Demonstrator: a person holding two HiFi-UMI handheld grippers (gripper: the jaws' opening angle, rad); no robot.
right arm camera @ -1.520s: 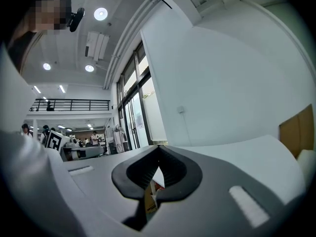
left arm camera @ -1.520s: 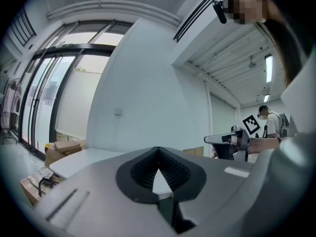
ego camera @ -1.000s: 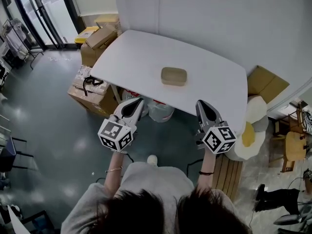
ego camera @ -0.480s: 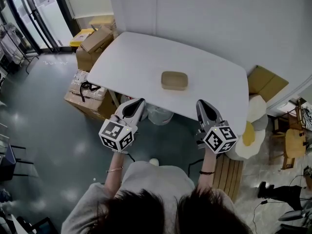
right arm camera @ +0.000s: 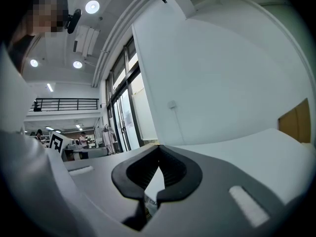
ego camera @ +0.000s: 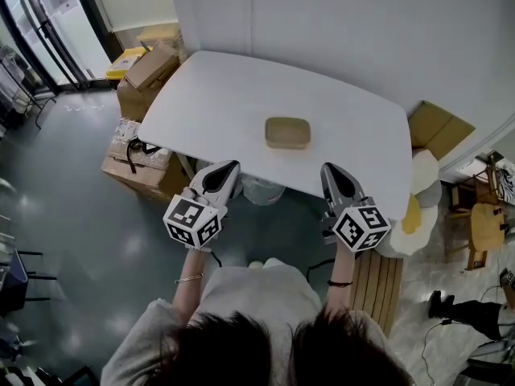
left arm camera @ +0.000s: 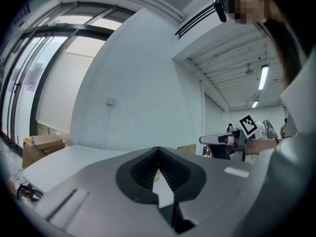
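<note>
L gripper (ego camera: 226, 168), R gripper (ego camera: 331, 170) clenched empty; 1 tan dish (ego camera: 288, 132) on 1 table (ego camera: 211, 95).

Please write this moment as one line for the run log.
left tongs: shut, empty, near table edge | right tongs: shut, empty, near table edge | tan dish: on white table, untouched

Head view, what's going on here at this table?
A person stands at the near edge of a white table, holding a gripper in each hand. The left gripper and the right gripper both have their jaws together with nothing between them. They hover at the table's near edge, touching nothing. The nearest thing is a shallow tan dish lying alone mid-table. Cardboard boxes sit on the floor by the table's left end.
</note>
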